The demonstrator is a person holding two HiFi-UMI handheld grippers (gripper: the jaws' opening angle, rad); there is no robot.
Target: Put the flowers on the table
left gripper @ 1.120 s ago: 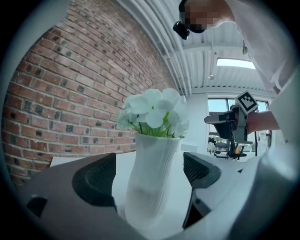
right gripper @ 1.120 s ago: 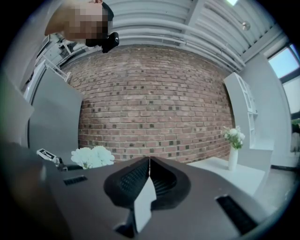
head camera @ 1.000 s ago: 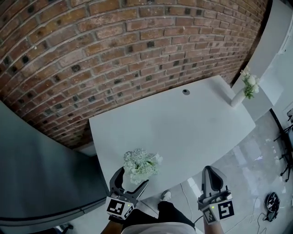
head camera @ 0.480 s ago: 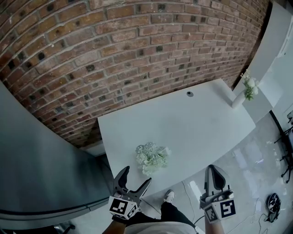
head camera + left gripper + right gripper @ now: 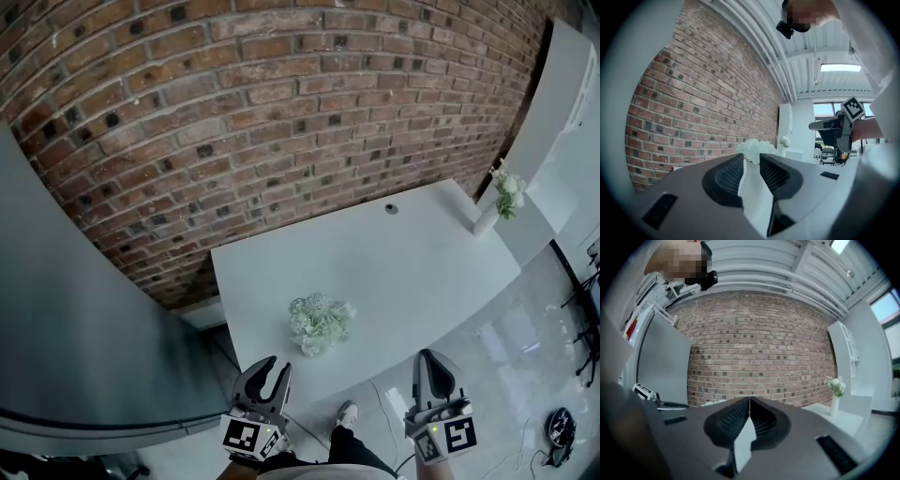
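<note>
A: Where are the flowers [image 5: 319, 324]?

B: On the white worktop [image 5: 412, 262], ahead of the left gripper [image 5: 269, 375] and clear of its jaws. Nothing touches them.

A: How do those jaws stand?

B: They have just been closing. Only a narrow gap is left and nothing is in it. In the left gripper view the bunch shows beyond the gap, in line with it.

A: And the right gripper [image 5: 432, 361]?

B: Its jaws are pressed together tip to tip, holding nothing. The flowers lie ahead of them and off to their left.

A: Anything else out front?

B: A slim white vase [image 5: 486, 217] with a small sprig stands well ahead of the right jaws, to their right, near the worktop's far corner. A brick wall [image 5: 234, 112] rises beyond.
</note>
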